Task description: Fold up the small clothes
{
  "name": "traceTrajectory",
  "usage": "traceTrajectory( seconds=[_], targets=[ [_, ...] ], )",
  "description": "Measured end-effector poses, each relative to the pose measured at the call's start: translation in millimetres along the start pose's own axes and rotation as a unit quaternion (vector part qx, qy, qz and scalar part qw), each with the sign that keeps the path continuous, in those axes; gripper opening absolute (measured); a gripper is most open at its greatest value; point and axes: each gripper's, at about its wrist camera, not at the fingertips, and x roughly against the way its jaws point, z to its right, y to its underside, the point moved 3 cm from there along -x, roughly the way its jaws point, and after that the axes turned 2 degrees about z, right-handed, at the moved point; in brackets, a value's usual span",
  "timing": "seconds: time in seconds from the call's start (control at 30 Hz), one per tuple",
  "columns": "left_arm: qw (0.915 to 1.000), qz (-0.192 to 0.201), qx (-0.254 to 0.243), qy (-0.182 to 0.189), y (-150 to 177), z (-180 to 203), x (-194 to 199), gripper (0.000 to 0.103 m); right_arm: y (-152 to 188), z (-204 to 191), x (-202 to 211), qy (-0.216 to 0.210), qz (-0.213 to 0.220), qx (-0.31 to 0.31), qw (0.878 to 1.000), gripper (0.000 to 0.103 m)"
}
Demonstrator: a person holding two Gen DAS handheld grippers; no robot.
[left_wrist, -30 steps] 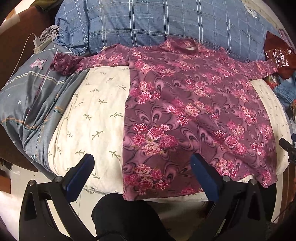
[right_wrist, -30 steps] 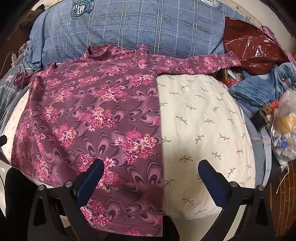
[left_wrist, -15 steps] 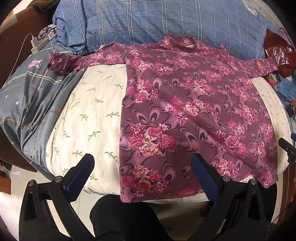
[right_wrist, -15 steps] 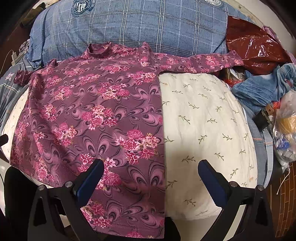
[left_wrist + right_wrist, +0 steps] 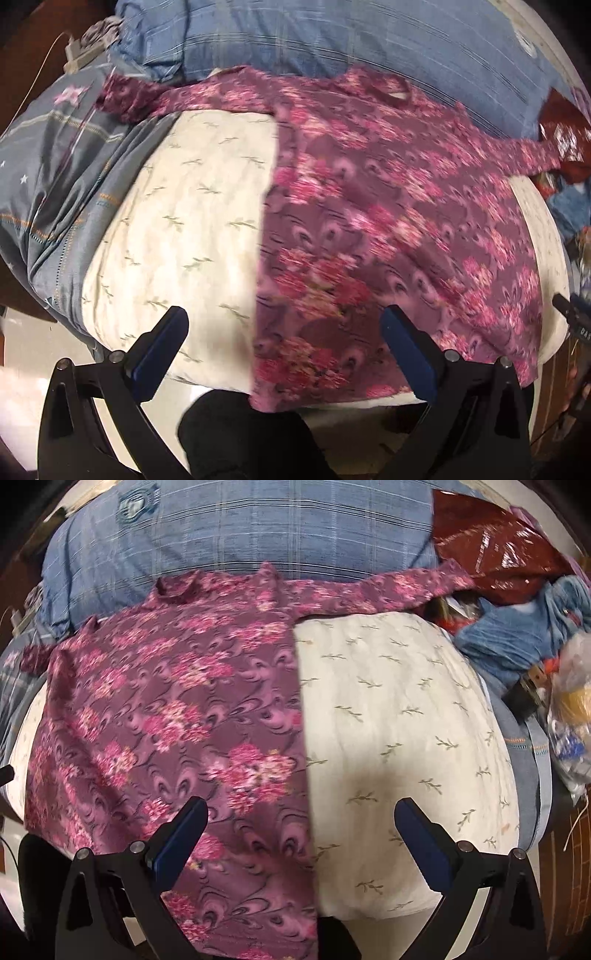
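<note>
A purple long-sleeved top with pink flowers (image 5: 388,221) lies spread flat on a cream leaf-print cushion (image 5: 184,229), its sleeves stretched out to both sides. It also shows in the right wrist view (image 5: 177,709), on the same cushion (image 5: 399,716). My left gripper (image 5: 284,332) is open and empty, straddling the top's left edge near the hem. My right gripper (image 5: 301,823) is open and empty, straddling the top's right edge near the hem. Both views are motion-blurred.
A blue checked pillow (image 5: 351,40) lies behind the top. A grey-blue quilt (image 5: 55,177) is bunched at the left. A dark red plastic bag (image 5: 495,542), blue cloth (image 5: 517,631) and a clear bag (image 5: 572,720) are piled at the right. Floor (image 5: 22,350) shows below the cushion.
Both grippers have moved closer to the cushion and the top's hem, so the top looks larger. Both stay open. The top has not moved.
</note>
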Motion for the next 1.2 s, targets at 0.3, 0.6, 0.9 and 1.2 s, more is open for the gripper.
traceTrajectory(
  seconds=[0.3,0.6,0.9,1.2],
  targets=[
    [0.9912,-0.125,0.041,0.013,-5.5,-35.6,-55.4,0.103,9.5,12.7,-39.2,-0.049,-0.058,-0.032,0.997,0.098],
    [0.9815,-0.187,0.001,0.041,13.9,2.9,-80.8,0.103,32.3,-27.9,-46.1,-0.039,-0.057,0.060,0.996,0.053],
    [0.9853,-0.152,0.015,0.076,17.3,6.3,-45.5,0.003,27.4,-18.2,-29.6,-0.090,-0.037,0.026,0.995,0.004],
    [0.9864,-0.149,0.030,0.063,43.4,-47.9,-6.3,0.003,28.2,25.7,10.2,-0.131,-0.027,-0.049,0.990,0.000]
  ],
)
